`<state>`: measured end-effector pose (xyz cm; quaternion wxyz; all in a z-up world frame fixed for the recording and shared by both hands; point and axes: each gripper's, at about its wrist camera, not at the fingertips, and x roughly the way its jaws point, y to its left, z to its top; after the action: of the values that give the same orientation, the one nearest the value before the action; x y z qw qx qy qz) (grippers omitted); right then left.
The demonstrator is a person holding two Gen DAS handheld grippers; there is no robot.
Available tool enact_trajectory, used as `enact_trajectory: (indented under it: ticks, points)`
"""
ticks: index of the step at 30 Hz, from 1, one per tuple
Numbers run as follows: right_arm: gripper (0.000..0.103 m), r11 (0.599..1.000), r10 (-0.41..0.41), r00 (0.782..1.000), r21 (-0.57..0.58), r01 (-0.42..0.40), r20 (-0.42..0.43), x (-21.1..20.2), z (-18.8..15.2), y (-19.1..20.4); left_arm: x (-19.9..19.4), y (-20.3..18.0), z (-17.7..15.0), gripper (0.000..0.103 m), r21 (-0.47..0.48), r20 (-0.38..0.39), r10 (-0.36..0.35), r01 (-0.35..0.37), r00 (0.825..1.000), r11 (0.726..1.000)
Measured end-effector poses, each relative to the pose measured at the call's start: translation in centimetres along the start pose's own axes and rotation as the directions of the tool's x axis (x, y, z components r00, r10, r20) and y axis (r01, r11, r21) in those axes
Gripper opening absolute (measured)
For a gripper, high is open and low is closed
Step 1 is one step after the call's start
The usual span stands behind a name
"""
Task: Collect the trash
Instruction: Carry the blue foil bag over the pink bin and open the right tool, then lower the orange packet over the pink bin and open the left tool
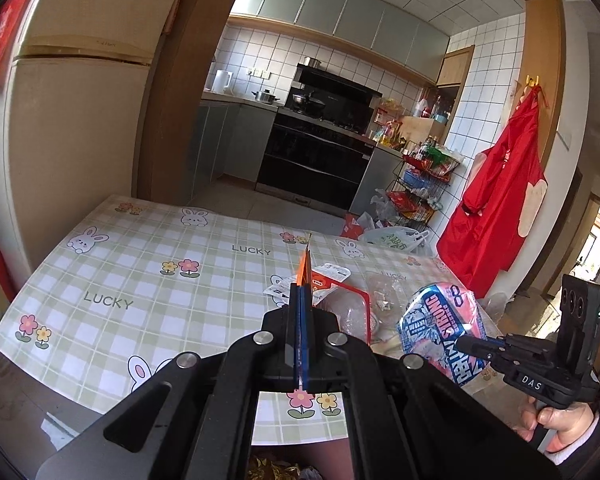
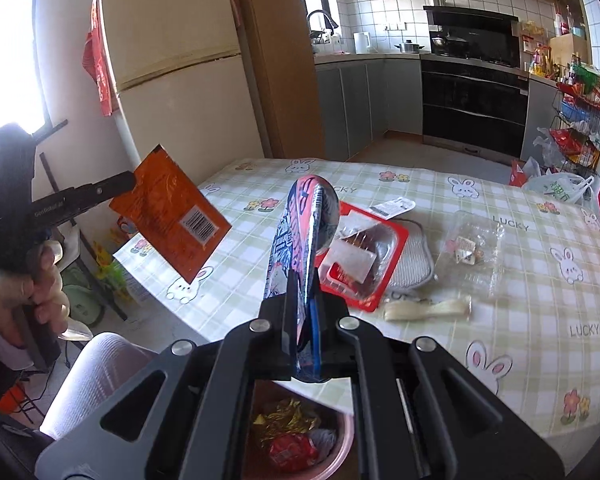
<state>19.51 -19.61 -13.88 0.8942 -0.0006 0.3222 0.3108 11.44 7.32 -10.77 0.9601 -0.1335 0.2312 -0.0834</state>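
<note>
Left claw [image 1: 300,300] clamping one orange packet [image 2: 172,216], right claw [image 2: 306,312] clamping one pink wrapper [image 2: 300,240]

"LUCKY" is printed repeatedly on the checked tablecloth [image 1: 148,280], near & far. The pink/blue wrapper [image 1: 444,332] reads "STRONG" w/ a big "8". The right gripper [image 1: 466,344] body carries "DAS"; the left gripper [image 2: 130,182] arm reads "GenRobot.ai". The orange packet [image 2: 168,216] shows a barcode, digits too small to read. Green print on the plastic bag [image 2: 560,190] at far right is unreadable.
</note>
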Motion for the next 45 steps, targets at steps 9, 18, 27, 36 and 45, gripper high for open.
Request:
enact_trajectory:
  ticks: [9,18,27,36,45]
  points:
    - [0.009,0.999,0.052,0.998,0.017,-0.051,-0.047,-0.7,-3.8,3.7,-4.2,-0.4,-1.3,0.0,-0.001,0.006,-0.005,0.005,1.0,1.0]
    - [0.009,0.993,0.107,0.988,-0.029,-0.111,-0.112,1.4,-4.7,6.7,-5.4,0.0,-1.6,0.0,-0.023,0.02,-0.005,0.005,1.0,1.0]
    - [0.011,0.986,0.155,0.975,-0.04,-0.163,-0.156,3.1,-4.8,7.8,-4.6,0.8,-1.6,0.0,-0.04,0.014,-0.005,0.005,1.0,0.999]
    - [0.02,0.986,0.151,0.979,-0.051,-0.159,-0.134,2.7,-4.1,7.9,-4.3,1.1,-1.7,0.0,-0.045,0.005,-0.006,0.006,1.0,0.999]
    - [0.082,0.997,-0.009,1.0,-0.082,0.01,0.007,-1.5,-2.1,6.4,-5.0,0.2,-1.6,0.0,-0.026,0.005,-0.036,0.036,0.999,0.999]
